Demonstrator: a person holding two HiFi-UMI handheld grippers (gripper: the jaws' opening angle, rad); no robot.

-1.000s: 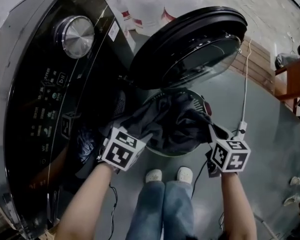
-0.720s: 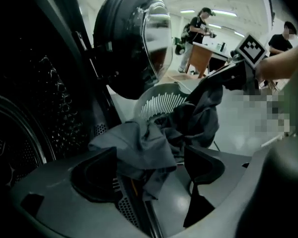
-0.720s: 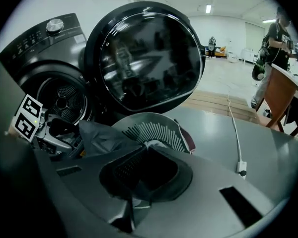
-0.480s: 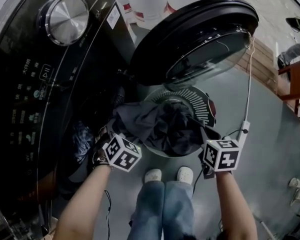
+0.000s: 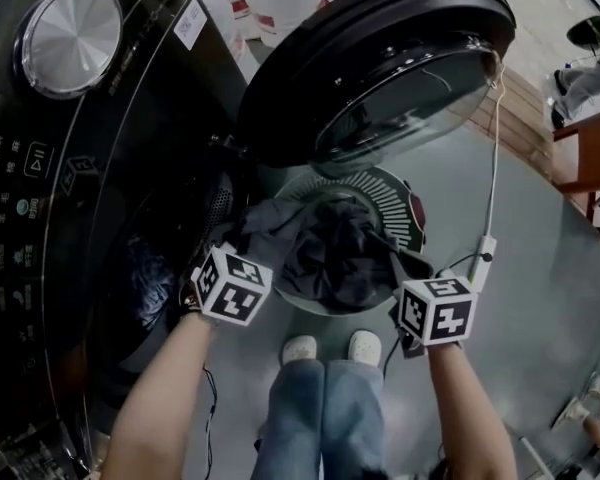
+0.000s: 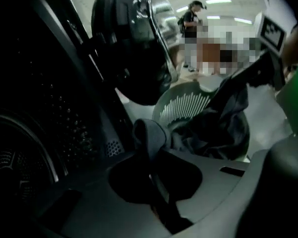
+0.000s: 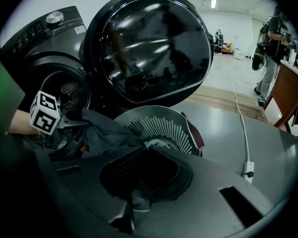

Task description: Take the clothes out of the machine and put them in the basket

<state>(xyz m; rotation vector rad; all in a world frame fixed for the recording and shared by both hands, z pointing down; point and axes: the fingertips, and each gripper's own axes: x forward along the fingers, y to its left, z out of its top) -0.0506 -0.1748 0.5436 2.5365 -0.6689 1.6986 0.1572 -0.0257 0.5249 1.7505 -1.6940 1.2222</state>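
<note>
A dark garment (image 5: 330, 253) hangs bunched over the round slatted basket (image 5: 385, 193), which stands on the floor under the machine's open door (image 5: 380, 63). My left gripper (image 5: 238, 253) holds the garment's left edge. In the left gripper view its jaws (image 6: 149, 133) have just been closing, and they now pinch a grey fold of cloth. My right gripper (image 5: 400, 263) is shut on the garment's right edge, with dark cloth caught between its jaws (image 7: 134, 202). More bluish laundry (image 5: 145, 283) lies in the drum of the black machine (image 5: 100, 218).
A white cable with a plug block (image 5: 485, 248) runs across the grey floor right of the basket. The person's shoes (image 5: 325, 348) stand just in front of it. A wooden furniture piece (image 5: 585, 158) is at the far right. People (image 7: 270, 38) stand far back.
Both grippers have sunk with the garment, which now lies lower over the basket. The left gripper has drawn away from the drum opening toward the basket.
</note>
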